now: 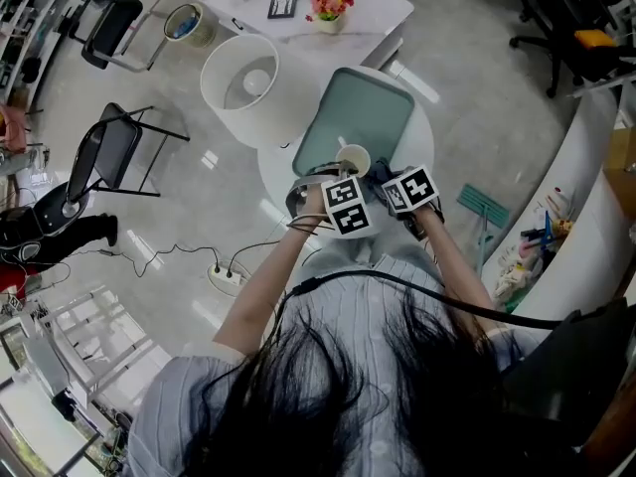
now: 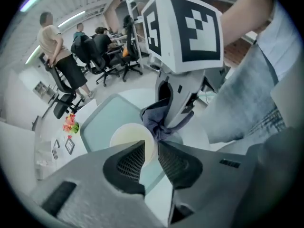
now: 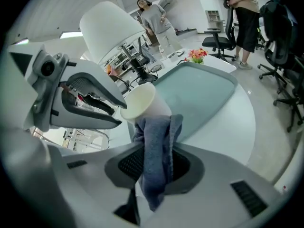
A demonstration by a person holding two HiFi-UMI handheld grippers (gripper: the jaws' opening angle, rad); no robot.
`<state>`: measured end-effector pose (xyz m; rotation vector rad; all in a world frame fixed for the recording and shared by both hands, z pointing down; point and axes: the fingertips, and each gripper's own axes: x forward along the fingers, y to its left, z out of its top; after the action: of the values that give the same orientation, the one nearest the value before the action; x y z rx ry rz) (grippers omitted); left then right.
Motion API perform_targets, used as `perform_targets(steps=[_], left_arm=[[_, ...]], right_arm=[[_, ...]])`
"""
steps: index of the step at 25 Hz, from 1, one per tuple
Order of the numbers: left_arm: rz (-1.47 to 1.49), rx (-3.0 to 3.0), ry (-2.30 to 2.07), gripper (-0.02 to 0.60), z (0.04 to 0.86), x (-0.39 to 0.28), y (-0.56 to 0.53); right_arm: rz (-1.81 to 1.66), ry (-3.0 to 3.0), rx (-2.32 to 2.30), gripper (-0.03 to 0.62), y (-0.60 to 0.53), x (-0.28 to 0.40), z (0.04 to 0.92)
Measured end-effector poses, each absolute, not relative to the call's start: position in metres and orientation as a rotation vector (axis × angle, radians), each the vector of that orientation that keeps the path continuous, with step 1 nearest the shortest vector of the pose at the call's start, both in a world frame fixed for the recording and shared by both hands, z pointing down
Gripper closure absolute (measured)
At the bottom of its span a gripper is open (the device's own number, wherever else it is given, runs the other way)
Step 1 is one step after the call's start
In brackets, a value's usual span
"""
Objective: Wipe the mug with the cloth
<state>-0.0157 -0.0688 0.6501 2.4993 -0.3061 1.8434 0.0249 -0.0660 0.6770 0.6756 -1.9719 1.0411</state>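
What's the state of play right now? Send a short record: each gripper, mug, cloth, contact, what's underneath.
left gripper: shut on the mug's rim
right gripper: shut on the cloth
mug: cream, tilted, mouth toward the left gripper
cloth: grey-blue, bunched between the right jaws, tail hanging below them
contact: cloth's upper end lies against the mug's outer wall
underneath: teal tray on a round white table
unclear: whether the mug rests on the tray or is lifted
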Motion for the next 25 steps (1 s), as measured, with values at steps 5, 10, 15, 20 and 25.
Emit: perform_targets(steps=[5, 10, 15, 20, 25], left_arm=[[1.829, 2.384, -0.446, 0.511, 0.663, -0.010, -0.068], [1.902, 2.381, -0.496, 0.519, 0.670, -0.014, -0.073], [1.987, 2.450, -0.308, 0.538, 0.671, -0.013, -0.070], [2.091, 2.535, -0.029, 0.540, 0.671, -0.018, -0.063], [2.223, 2.591, 0.233, 0.540, 0.673, -0.028, -0.057]], right_arm=[[1.076, -1.977, 0.703, 0.500, -0.064, 0.025, 0.678], [1.095, -1.985, 0.717, 0.500, -0.062, 0.024, 0.679], [1.094, -1.998, 0.714, 0.500, -0.064, 0.024, 0.678], [1.052, -2.009, 0.661, 0.500, -0.063, 0.024, 0.677], [1.000, -2.012, 0.615, 0.500, -0.064, 0.027, 0.677]])
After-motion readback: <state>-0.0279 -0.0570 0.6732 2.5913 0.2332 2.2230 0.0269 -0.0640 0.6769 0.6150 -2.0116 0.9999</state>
